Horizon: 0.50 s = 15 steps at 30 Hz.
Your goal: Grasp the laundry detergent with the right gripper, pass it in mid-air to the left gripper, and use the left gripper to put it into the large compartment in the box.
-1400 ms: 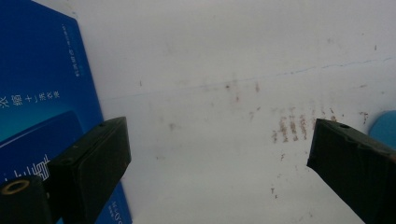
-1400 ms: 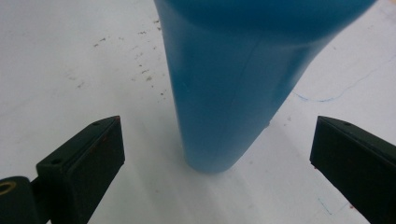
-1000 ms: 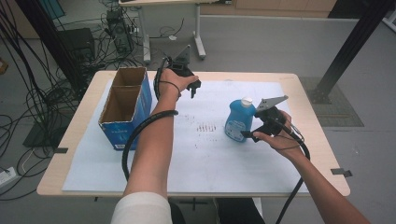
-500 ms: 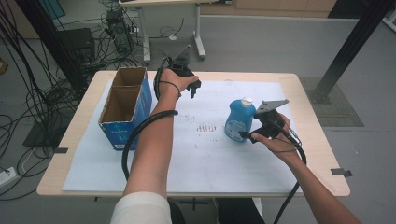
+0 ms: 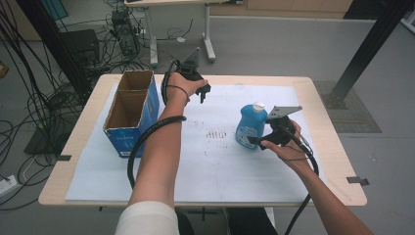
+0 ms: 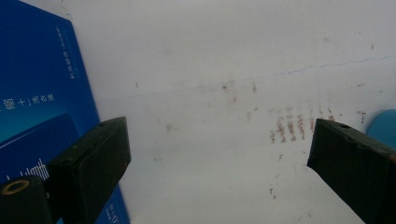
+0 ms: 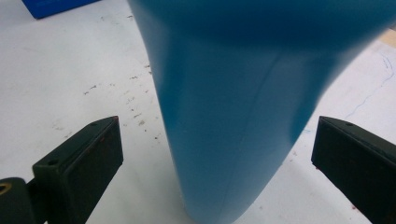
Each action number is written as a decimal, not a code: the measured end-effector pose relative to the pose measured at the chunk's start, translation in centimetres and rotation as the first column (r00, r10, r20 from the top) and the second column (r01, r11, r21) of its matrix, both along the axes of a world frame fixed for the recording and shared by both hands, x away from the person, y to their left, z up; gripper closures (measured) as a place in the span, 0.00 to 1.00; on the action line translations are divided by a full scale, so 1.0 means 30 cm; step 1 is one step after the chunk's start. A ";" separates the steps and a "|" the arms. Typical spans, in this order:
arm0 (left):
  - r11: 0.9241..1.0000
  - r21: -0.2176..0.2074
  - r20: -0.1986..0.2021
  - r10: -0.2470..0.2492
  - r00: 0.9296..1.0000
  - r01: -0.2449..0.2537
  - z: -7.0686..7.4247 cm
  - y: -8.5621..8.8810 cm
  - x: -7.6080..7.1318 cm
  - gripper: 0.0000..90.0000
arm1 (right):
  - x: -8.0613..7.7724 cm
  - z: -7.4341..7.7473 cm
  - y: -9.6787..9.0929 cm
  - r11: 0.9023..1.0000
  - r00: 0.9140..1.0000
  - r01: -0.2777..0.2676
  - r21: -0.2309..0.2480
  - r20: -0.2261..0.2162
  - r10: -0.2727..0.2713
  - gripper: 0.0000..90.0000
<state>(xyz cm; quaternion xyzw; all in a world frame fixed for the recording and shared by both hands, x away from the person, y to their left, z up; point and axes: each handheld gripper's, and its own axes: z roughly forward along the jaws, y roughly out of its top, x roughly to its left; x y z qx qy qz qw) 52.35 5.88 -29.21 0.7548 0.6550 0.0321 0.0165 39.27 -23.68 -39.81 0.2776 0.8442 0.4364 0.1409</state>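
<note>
My right gripper (image 5: 255, 142) has its jaws spread wide with the blue bottle (image 5: 251, 125) standing between them, and in the right gripper view there is a clear gap on either side of the bottle's (image 7: 233, 116) body, so nothing is clamped yet; I judge I am lined up low on the bottle because the grip would be steadier there than at the narrow white cap. The bottle stands upright on the white sheet (image 5: 220, 161) covering the surface (image 5: 333, 161), right of centre, which leaves room for the gripper to come in from the near side. My left gripper (image 5: 203, 94) hangs above the far edge of the sheet, its jaws apart and empty, as the left gripper view confirms with bare sheet (image 6: 210, 70) between them. It sits just beside the open blue cardboard box (image 5: 128, 117), which stands at the left with its top open, and I take that as a likely place for the bottle to go.
</note>
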 end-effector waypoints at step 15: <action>1.000 0.000 0.000 -0.004 1.000 0.004 -0.004 -0.009 0.000 0.07 | 0.003 -0.005 0.005 1.000 1.000 0.005 0.025 0.015 -0.005 0.02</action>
